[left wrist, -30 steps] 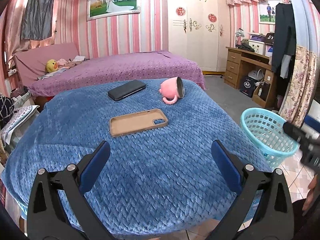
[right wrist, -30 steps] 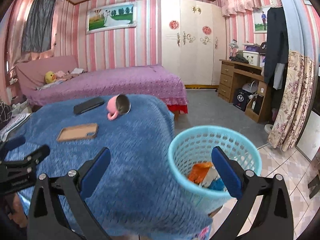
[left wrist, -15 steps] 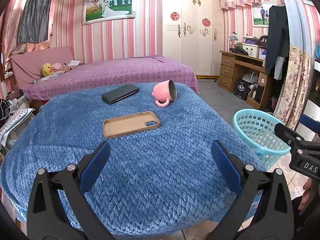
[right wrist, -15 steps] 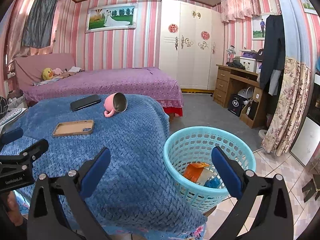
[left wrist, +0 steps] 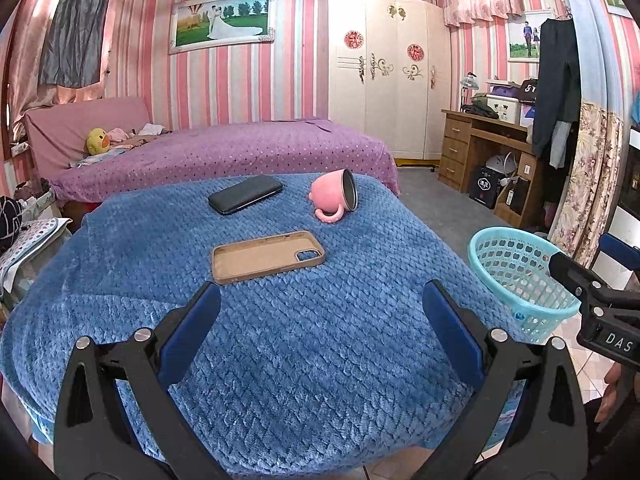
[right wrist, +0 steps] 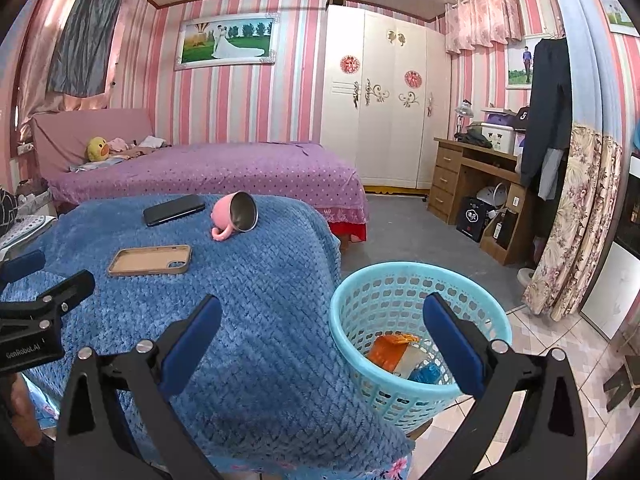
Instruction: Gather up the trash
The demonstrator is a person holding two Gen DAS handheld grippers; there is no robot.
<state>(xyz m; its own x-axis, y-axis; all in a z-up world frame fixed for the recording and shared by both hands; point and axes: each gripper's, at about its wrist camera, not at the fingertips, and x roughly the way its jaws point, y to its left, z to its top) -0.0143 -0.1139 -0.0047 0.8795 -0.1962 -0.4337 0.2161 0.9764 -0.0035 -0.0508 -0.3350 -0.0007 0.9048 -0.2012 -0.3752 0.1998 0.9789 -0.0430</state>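
Nearest, the left tool (left wrist: 320, 312) hangs spread wide and empty over the blue blanket (left wrist: 280, 340). The right tool (right wrist: 322, 320) gapes empty above the basket (right wrist: 360, 292), with the trash (right wrist: 390, 350) inside. Farther off lie a phone case (left wrist: 266, 256), phone (left wrist: 245, 194) and pink mug (left wrist: 334, 198).

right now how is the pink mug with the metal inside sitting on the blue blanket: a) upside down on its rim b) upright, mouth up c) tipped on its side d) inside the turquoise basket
c: the pink mug with the metal inside lies tipped on its side on the blue blanket, its open mouth facing sideways and its handle resting against the fabric.
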